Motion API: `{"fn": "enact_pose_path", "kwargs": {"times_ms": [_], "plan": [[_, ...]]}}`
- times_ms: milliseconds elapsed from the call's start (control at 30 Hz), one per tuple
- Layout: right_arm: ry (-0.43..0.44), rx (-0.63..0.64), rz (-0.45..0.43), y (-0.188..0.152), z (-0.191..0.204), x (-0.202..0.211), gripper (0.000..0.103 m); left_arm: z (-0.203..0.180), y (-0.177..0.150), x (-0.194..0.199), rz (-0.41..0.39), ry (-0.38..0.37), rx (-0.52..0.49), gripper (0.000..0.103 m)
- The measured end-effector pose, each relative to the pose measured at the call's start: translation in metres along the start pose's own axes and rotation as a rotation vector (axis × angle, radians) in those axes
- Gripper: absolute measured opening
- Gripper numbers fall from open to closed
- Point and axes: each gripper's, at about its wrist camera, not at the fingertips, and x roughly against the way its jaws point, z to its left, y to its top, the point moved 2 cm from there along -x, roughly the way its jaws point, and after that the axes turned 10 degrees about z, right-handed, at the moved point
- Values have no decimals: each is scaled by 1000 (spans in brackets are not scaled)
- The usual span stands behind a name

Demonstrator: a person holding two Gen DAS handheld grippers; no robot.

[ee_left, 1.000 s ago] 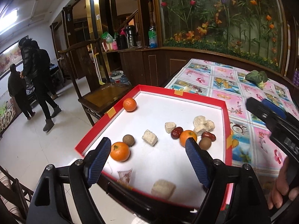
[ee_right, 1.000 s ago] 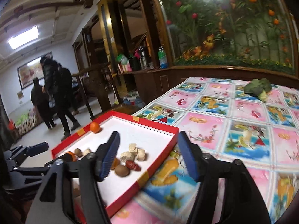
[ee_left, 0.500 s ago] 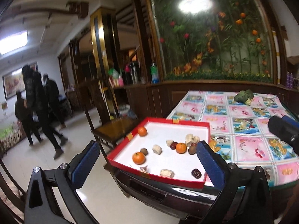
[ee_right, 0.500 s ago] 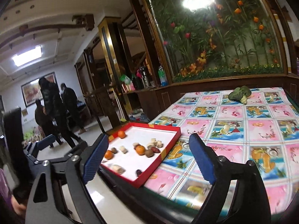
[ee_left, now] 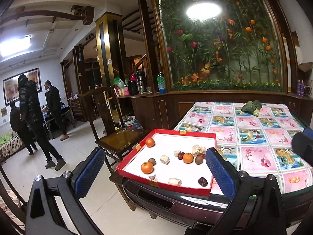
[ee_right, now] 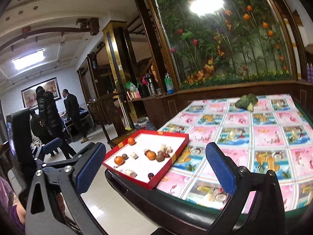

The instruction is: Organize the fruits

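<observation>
Both grippers spread wide and empty, held off the table edge, the fruits scattered in the red tray point(ee_left: 164, 185) dead ahead of the left gripper point(ee_left: 154, 173), forward-left of the right gripper point(ee_right: 156, 167), so left looks nearer.

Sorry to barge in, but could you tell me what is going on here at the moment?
A person holds a gripper in each hand, sorting fruit. Both the left gripper and right gripper are open, empty and held back from the table. The red tray sits at the table's corner holding three oranges, brown fruits, red dates and pale chunks, all scattered and unsorted. A green vegetable lies at the table's far side.
</observation>
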Motion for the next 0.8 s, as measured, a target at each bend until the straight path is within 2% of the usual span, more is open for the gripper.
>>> {"fn": "enact_pose_path", "kwargs": {"times_ms": [267, 800], "plan": [[-29, 75, -11, -5, 15, -2, 102, 8, 0, 1, 6, 1, 33, 103], [-11, 95, 13, -12, 21, -9, 102, 14, -2, -2, 12, 11, 33, 103]]}}
